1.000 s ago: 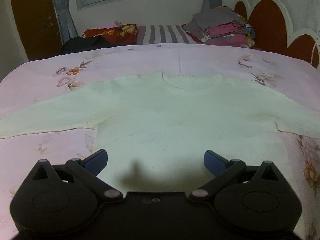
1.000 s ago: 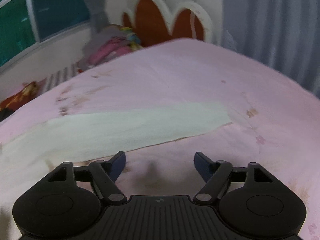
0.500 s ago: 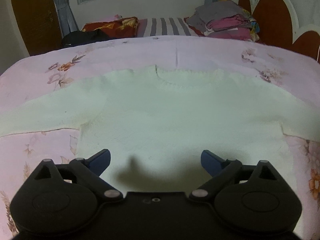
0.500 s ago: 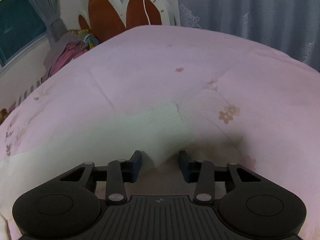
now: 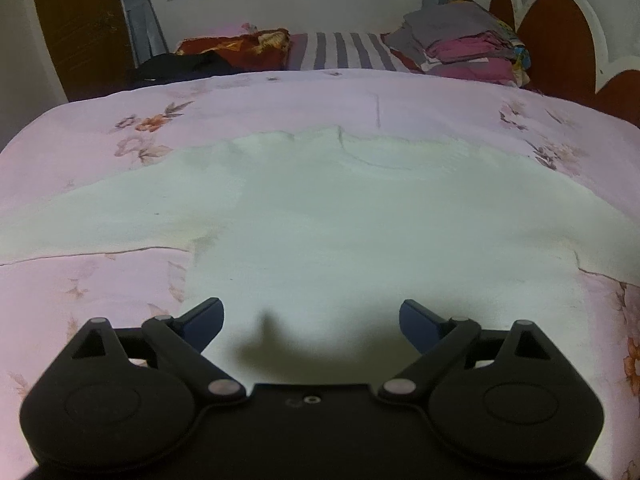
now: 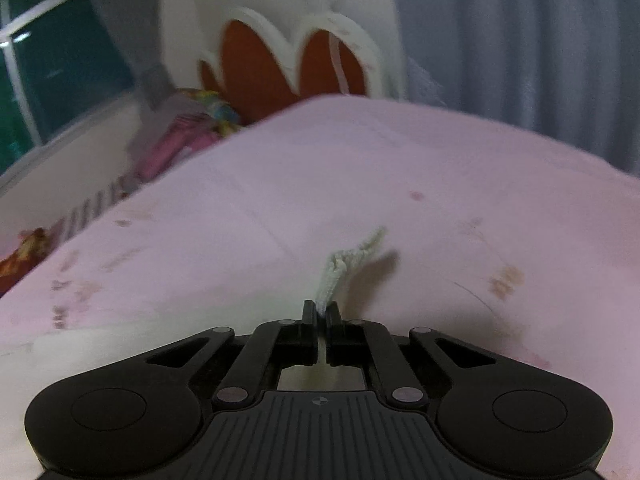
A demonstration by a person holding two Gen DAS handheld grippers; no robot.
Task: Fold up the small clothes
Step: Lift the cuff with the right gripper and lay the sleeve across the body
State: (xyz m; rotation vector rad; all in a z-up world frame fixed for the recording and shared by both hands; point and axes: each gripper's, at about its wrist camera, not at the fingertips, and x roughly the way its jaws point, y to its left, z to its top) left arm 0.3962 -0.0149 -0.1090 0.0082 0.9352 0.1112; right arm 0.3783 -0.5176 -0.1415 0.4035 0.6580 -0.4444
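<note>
Sweater [image 5: 340, 216] lies flat, cream, cuff apparently pinched by right gripper [image 6: 321, 314].

Left tongs [image 5: 311, 316]: black linkage, blue tips, silver pivots. Right tongs [image 6: 320, 314]: black, ribbed base.

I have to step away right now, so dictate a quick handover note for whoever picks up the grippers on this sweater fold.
Right gripper: shut on the sweater's sleeve cuff, which is pinched up off the pink bedsheet.
Left gripper: open, holding nothing, hovering over the lower body of the sweater.
White knit sweater: lies flat on the bed, neckline away from you, its other sleeve spread out to the side.
Done: one cuff gripped. No fold is visible yet.
Left: probably bring that sleeve across the body, then the other sleeve, then fold the body.
</note>
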